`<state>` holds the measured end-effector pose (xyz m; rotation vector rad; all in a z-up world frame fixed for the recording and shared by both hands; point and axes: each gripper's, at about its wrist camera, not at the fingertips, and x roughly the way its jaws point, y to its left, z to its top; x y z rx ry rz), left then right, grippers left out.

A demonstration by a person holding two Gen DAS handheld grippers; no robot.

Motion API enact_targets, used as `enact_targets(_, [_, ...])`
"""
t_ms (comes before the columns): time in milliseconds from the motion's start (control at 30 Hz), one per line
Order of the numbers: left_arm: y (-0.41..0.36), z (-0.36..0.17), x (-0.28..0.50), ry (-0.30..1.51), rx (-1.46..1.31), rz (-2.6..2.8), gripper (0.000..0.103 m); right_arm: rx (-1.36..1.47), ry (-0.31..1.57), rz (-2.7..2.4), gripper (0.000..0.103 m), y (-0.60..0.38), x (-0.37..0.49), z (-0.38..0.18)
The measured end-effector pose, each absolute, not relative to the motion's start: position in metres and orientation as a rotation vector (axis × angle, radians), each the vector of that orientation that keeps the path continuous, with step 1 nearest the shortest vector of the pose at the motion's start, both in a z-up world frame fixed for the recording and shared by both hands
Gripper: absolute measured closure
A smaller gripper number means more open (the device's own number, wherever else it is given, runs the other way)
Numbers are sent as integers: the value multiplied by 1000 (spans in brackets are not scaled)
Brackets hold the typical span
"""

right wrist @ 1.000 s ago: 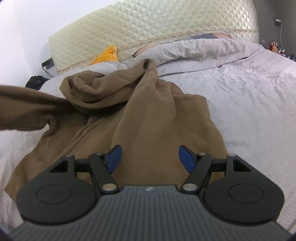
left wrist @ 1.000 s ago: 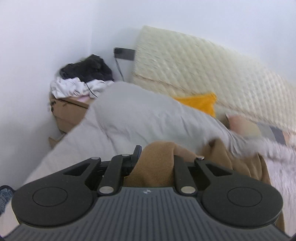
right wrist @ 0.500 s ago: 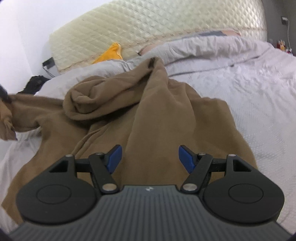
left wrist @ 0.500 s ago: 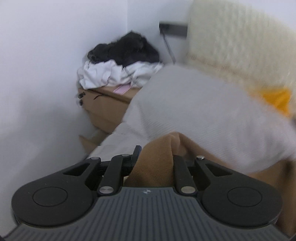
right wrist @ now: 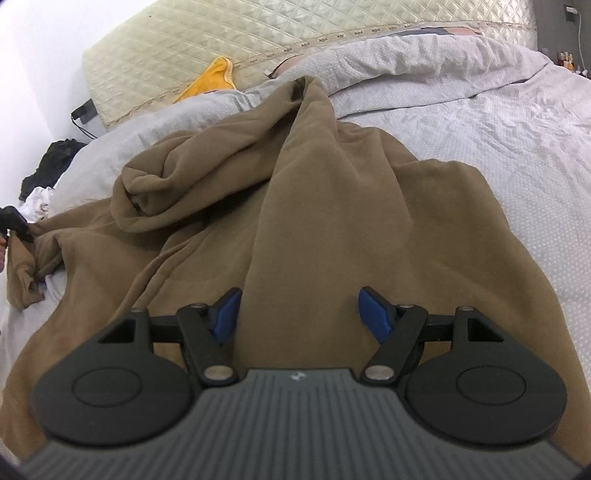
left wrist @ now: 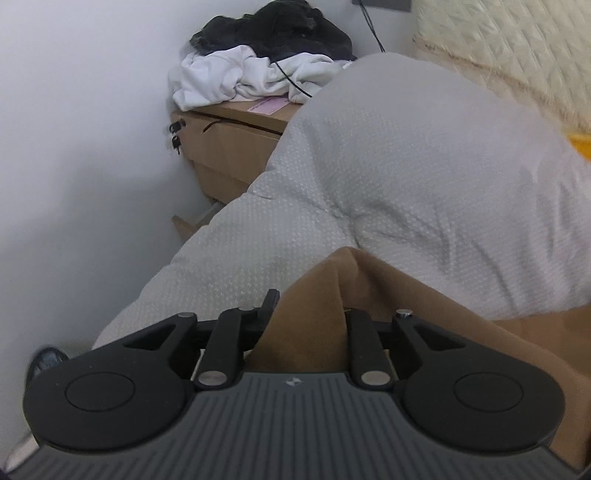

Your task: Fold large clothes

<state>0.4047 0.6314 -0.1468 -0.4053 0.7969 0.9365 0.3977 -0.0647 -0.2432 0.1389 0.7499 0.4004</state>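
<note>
Brown fleece garment (right wrist: 332,206) is spread rumpled across the grey bedspread (right wrist: 498,140) on the bed, its hood bunched toward the quilted cream headboard (right wrist: 258,33). One sleeve end is stretched out to the left edge of the bed, where it is held between the fingers of the left gripper (left wrist: 308,314). The jaws of that gripper are opening, with brown fabric still seen packed between them; whether the pads still press on it cannot be told for sure, but the cloth looks pinched. The right gripper (right wrist: 299,310) is held over the lower body of the garment with its blue pads (right wrist: 373,310) well apart and nothing clamped. A yellow cloth (right wrist: 210,77) is seen against the headboard. Beside the bed, a wooden nightstand (left wrist: 229,147) is topped with a pile of white and black clothes (left wrist: 258,48).
</note>
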Motion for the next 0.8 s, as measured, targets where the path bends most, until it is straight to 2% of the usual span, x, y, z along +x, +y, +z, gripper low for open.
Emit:
enact_targets(67, [627, -138, 397, 799, -435, 936, 67, 136, 747, 405, 31, -65, 396, -242])
enact_targets(133, [614, -125, 385, 784, -425, 940, 46, 130, 742, 410, 31, -67, 393, -242])
enact_targets(200, [603, -113, 372, 770, -422, 922, 36, 122, 739, 415, 31, -68, 390, -240])
enact_targets(533, [501, -58, 321, 735, -361, 771, 36, 87, 707, 471, 32, -74, 365, -228])
enact_targets(800, [359, -42, 302, 710, -327, 542, 36, 89, 697, 506, 32, -91, 338, -219])
